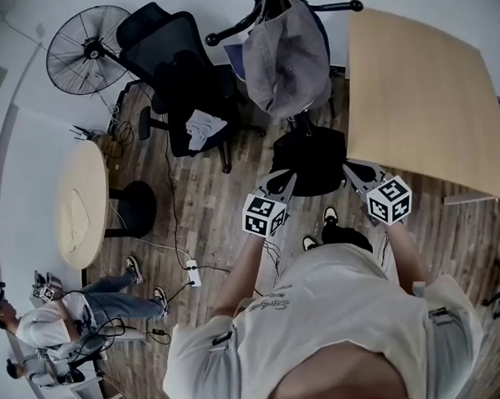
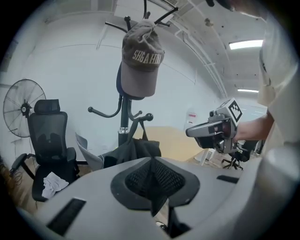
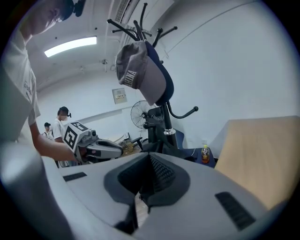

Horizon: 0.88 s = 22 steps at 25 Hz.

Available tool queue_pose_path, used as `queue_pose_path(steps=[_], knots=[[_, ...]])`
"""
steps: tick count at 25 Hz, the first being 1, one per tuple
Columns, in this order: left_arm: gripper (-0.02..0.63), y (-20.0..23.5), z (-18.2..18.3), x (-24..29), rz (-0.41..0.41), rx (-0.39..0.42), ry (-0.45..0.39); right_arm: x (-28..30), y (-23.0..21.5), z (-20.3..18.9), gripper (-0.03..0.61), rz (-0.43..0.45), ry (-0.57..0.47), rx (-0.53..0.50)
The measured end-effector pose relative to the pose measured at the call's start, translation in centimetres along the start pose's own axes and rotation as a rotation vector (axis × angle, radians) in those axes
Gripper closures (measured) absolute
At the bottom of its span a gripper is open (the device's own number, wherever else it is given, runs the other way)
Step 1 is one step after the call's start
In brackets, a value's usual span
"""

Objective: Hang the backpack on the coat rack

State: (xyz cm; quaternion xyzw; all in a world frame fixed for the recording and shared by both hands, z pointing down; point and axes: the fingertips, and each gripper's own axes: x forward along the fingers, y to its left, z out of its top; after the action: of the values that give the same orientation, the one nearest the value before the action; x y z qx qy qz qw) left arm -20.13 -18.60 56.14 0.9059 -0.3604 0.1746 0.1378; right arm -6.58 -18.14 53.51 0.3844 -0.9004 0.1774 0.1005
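I am holding my left gripper [image 2: 152,182] with its jaws pressed together on nothing, and my right gripper [image 3: 150,180] is sitting the same way, closed and empty. In the head view both are hovering at centre frame, just short of the backpack [image 1: 310,160]. The backpack is hanging dark and slumped low on the coat rack [image 2: 123,105], with its top loop [image 2: 140,127] seemingly lying over a lower hook [image 2: 146,116], below the grey cap [image 2: 140,61] at the top of the frame. I am judging it soft, floppy and probably light, its fabric sagging rather than keeping shape, so pinching the body would only bunch cloth. If it is needing reseating, I am reckoning the top loop is the place to grip.
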Motion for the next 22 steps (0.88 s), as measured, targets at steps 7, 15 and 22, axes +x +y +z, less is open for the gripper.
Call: queue_pose_path(steps=[7, 15, 22], knots=[[0.586, -4.1, 3.7, -3.2, -0.040, -0.018, -0.137, -3.6, 5.3, 2.4, 0.584, 0.046, -0.085, -0.060], [0.584, -4.3, 3.2, -3.7, 0.005, -0.019, -0.130, -4.4, 6.1, 3.4, 0.584, 0.017, -0.097, -0.182], [0.584, -5.7, 5.7, -3.4, 0.065, 0.010, -0.190, -6.8, 4.8, 4.9, 0.584, 0.015, -0.166, -0.202]])
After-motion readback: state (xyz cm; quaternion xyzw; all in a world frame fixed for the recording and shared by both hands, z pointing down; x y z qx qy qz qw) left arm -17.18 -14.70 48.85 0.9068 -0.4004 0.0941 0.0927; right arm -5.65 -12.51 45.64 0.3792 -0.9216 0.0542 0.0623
